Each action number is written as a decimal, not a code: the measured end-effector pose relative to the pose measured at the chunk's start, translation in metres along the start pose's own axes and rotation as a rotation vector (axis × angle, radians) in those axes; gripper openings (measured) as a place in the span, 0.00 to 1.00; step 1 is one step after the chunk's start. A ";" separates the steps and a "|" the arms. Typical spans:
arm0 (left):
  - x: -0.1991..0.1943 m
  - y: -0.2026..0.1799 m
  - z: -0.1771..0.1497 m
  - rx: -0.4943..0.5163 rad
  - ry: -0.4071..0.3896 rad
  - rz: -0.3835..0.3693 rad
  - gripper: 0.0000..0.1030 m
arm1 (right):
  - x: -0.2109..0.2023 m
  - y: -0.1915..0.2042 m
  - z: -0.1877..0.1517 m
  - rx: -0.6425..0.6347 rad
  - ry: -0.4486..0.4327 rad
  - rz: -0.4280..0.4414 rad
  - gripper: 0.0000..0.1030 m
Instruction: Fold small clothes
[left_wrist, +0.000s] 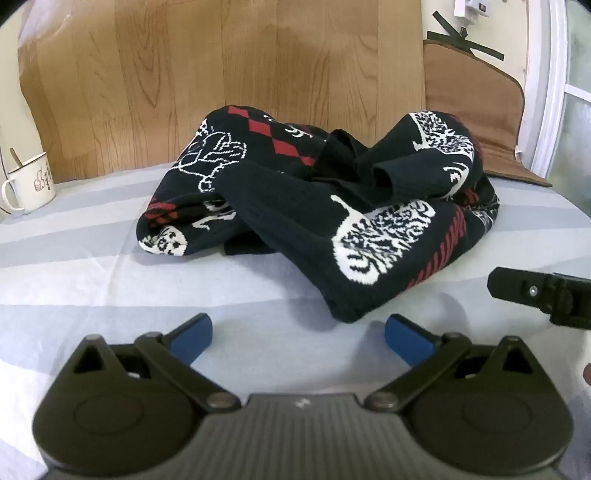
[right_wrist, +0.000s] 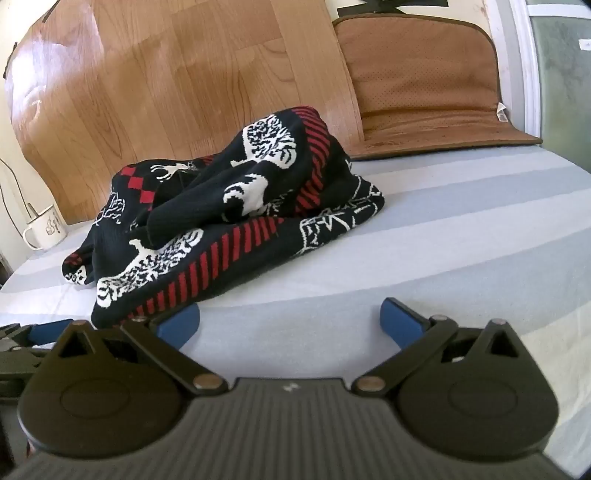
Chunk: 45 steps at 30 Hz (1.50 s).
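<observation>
A home room, likely a bedroom: a pale striped bedsheet (left_wrist: 92, 280) is spreading beneath and ahead of the jaws, a wood-grain board (left_wrist: 221, 74) is standing behind it, an enamel mug (left_wrist: 31, 182) with a spoon is sitting far left, and a brown mat (right_wrist: 424, 81) is leaning ahead on the right.

Both wrist views look low, near, seemingly sharing the sweater (left_wrist: 317, 206).

The left hand-held gripper (left_wrist: 298, 336), fingers spread, hovers just before a crumpled dark sweater (left_wrist: 314, 206) on striped bedding (left_wrist: 92, 280).
</observation>
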<state>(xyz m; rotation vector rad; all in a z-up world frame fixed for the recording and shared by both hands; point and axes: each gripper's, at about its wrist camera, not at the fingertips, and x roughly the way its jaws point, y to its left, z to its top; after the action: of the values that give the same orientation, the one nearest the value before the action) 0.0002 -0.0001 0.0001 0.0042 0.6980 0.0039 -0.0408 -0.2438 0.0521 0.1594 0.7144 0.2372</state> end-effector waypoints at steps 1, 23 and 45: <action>0.000 0.000 0.001 0.000 0.004 -0.003 1.00 | 0.001 -0.001 0.000 0.012 0.008 0.005 1.00; -0.002 -0.001 0.000 0.020 0.011 -0.004 1.00 | -0.001 -0.003 -0.001 0.037 -0.013 0.014 1.00; -0.012 0.022 -0.001 -0.084 -0.030 -0.081 1.00 | -0.001 -0.004 -0.004 0.042 -0.027 0.015 1.00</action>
<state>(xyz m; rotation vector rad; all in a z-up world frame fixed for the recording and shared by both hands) -0.0097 0.0216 0.0068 -0.1040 0.6671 -0.0444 -0.0436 -0.2478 0.0488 0.2079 0.6917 0.2340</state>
